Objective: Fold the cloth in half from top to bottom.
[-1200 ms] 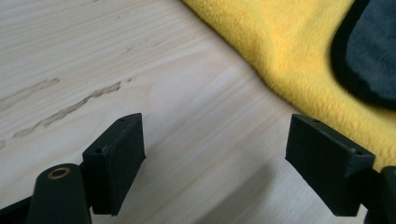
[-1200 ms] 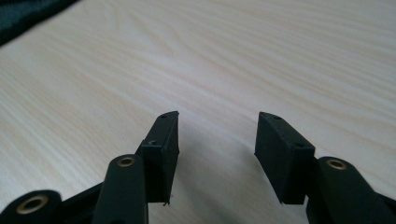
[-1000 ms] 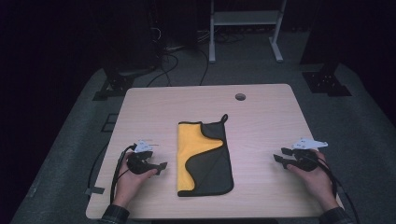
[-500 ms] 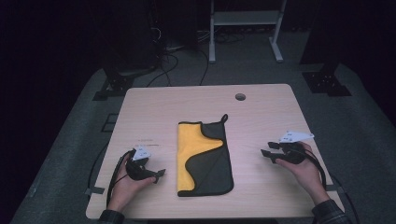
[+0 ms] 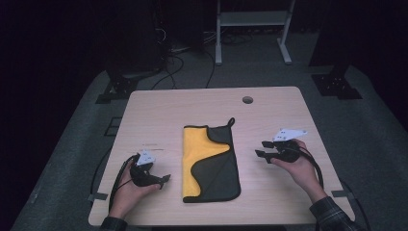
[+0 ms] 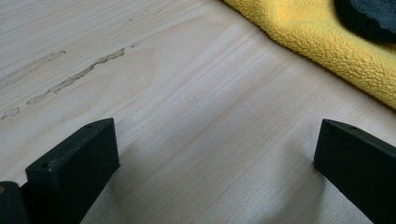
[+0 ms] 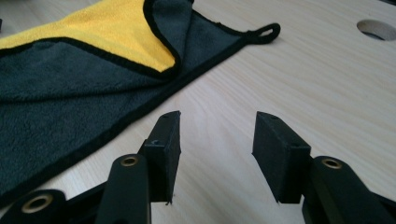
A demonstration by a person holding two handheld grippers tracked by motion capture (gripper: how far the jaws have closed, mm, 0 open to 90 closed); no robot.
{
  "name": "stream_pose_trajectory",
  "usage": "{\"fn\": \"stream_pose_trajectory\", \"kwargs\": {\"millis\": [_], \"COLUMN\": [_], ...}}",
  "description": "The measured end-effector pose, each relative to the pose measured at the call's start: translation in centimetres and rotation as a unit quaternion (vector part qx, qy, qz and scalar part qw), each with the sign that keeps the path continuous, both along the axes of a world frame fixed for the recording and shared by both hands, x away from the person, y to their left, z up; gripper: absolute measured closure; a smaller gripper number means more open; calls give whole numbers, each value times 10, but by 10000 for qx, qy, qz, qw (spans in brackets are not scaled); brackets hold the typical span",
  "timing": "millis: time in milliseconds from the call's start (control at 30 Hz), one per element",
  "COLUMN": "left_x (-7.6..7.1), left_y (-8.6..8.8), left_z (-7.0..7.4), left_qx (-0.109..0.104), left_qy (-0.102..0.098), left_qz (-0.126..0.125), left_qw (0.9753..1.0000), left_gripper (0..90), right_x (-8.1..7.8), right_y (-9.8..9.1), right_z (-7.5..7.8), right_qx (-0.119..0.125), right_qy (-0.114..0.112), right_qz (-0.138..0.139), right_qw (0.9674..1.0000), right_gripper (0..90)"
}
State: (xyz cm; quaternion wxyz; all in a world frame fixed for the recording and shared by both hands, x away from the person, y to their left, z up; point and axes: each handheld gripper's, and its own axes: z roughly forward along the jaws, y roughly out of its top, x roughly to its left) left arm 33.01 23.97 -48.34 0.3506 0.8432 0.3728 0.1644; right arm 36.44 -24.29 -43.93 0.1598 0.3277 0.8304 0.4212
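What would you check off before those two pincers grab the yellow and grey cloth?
1. Cloth lies flat, folded, on the table: ok.
2. Left gripper open, nothing between its jaws: ok.
3. Right gripper open, nothing between its jaws: ok.
4. Both grippers apart from the cloth, one on each side: ok.
5. Hanging loop free, at the cloth's far corner: ok.
6. How many layers the fold holds: cannot tell.

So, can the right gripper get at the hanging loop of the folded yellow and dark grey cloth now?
Probably yes. The right gripper is open, and bare wooden table lies between it and the loop of the yellow and dark grey cloth.
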Motion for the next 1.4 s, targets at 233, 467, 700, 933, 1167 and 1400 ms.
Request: {"fn": "stream_pose_trajectory", "kwargs": {"millis": [233, 467, 700, 933, 1167, 1400], "left_x": [0, 0, 0, 0, 0, 0], "left_y": [0, 0, 0, 0, 0, 0], "left_z": [0, 0, 0, 0, 0, 0], "left_qx": [-3, -9, -16, -30, -11, -12], "left_qy": [1, -5, -11, -13, -17, -17], "left_qz": [4, 11, 15, 22, 12, 13], "left_qw": [10000, 10000, 10000, 10000, 10000, 10000], "left_gripper": [0, 0, 0, 0, 0, 0], "right_x": [9, 19, 30, 42, 54, 66], "right_y": [11, 26, 45, 67, 90, 114], "right_z": [5, 12, 17, 18, 18, 12], "right_qx": [102, 144, 135, 152, 166, 176], "right_qy": [6, -43, -70, -62, -20, 93], "right_qz": [82, 180, 311, 457, 598, 736], "right_qw": [9999, 9997, 9994, 9988, 9981, 9971], "right_gripper": [509, 520, 525, 532, 534, 538]}}
